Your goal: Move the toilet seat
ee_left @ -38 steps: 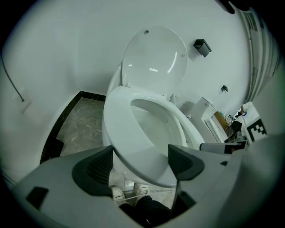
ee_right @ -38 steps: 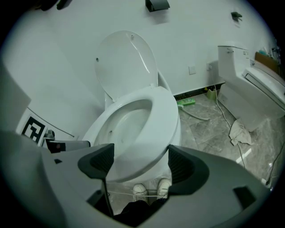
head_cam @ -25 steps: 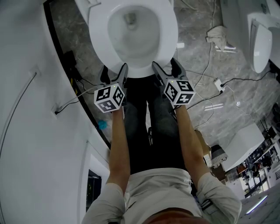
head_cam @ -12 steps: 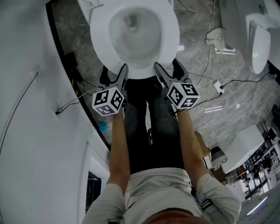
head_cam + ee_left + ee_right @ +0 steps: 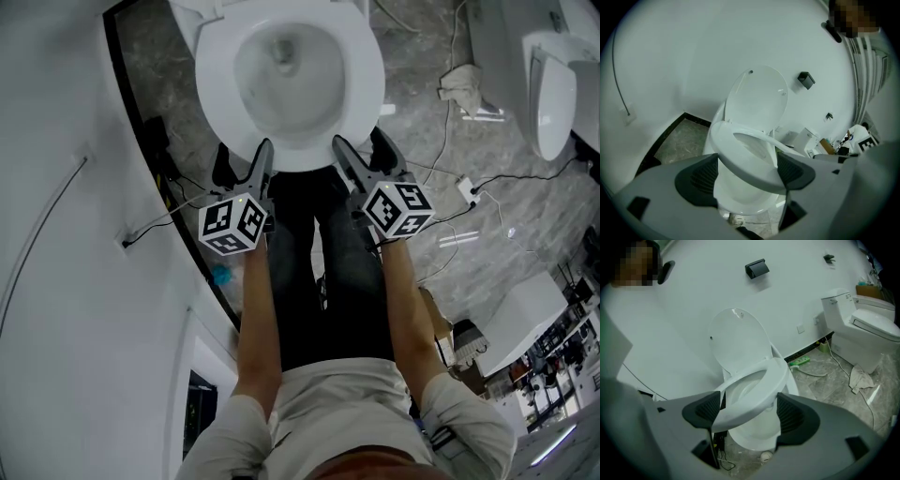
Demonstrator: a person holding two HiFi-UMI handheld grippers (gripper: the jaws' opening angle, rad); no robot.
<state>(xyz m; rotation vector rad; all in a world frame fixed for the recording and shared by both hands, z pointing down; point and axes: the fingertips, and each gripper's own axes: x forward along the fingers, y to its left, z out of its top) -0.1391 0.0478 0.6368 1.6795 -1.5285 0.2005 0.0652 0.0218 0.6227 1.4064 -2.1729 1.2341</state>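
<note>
from the head view the toilet seat (image 5: 361, 89) looks as if it lies flat on the toilet bowl (image 5: 286, 66), and the left gripper (image 5: 244, 155) and right gripper (image 5: 361, 142) sit side by side at the bowl's front edge, marker cubes (image 5: 232, 223) toward the person. the two gripper views show otherwise: the toilet seat (image 5: 740, 159) is lifted clear of the bowl (image 5: 740, 197) at its front, tilted, with the lid (image 5: 757, 98) upright behind the bowl against the wall. they also show a black wall fixture (image 5: 805, 79) above the bowl. only the right gripper view shows a green power strip (image 5: 800, 362) on the floor beside the bowl, and a second toilet (image 5: 862, 333) well apart from it. the left gripper (image 5: 747, 173) has its jaws spread wide, and the seat's front rim runs aslant between the dark ribbed pads (image 5: 701, 176), reaching toward each. the right gripper (image 5: 747, 411) is likewise spread wide, with the seat (image 5: 759, 399) crossing between its pads (image 5: 790, 413) above the bowl (image 5: 754, 434). whether either pair presses on the rim cannot be told.
</note>
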